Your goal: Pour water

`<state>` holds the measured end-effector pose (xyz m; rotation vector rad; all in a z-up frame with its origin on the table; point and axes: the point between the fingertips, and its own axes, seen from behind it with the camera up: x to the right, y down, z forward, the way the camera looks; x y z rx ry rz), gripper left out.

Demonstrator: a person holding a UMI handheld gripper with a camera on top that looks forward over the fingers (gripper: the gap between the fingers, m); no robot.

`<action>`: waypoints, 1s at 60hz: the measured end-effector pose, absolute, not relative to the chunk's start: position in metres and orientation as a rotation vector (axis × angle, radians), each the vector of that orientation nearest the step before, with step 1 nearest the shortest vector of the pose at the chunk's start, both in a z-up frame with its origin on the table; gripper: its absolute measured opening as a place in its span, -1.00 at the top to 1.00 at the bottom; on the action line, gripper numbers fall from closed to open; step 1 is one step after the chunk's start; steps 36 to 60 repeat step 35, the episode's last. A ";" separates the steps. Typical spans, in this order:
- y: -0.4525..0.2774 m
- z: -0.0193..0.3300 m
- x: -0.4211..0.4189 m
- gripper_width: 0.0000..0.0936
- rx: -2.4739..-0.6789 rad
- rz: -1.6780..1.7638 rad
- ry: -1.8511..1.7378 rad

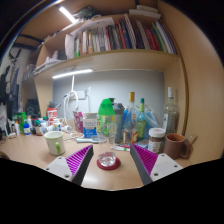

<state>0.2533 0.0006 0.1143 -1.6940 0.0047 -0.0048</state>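
My gripper (110, 165) is open and holds nothing; its two purple pads (73, 160) stand wide apart over the wooden desk (30, 160). A small clear glass (108, 158) stands on a red coaster (108, 163) between the fingertips, with a gap at either side. Beyond it stands a tall clear glass container (125, 128) on a red base. A green bottle (105, 116) and other bottles (170, 110) stand behind it against the wall.
A white mug (55, 143) stands left of the fingers, a brown mug (177, 146) and a white-lidded jar (156, 138) to the right. Many jars and boxes crowd the back of the desk. A bookshelf (120, 40) hangs above.
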 end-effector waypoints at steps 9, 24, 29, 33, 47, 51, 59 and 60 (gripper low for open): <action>-0.075 0.118 0.240 -0.79 -1.682 0.041 -0.004; -0.170 0.124 0.206 -0.79 -1.627 0.138 -0.044; -0.188 0.121 0.204 -0.80 -1.623 0.115 -0.070; -0.201 0.119 0.203 -0.79 -1.622 0.100 -0.112; -0.205 0.117 0.205 -0.79 -1.625 0.094 -0.123; -0.205 0.117 0.205 -0.79 -1.625 0.094 -0.123; -0.205 0.117 0.205 -0.79 -1.625 0.094 -0.123; -0.205 0.117 0.205 -0.79 -1.625 0.094 -0.123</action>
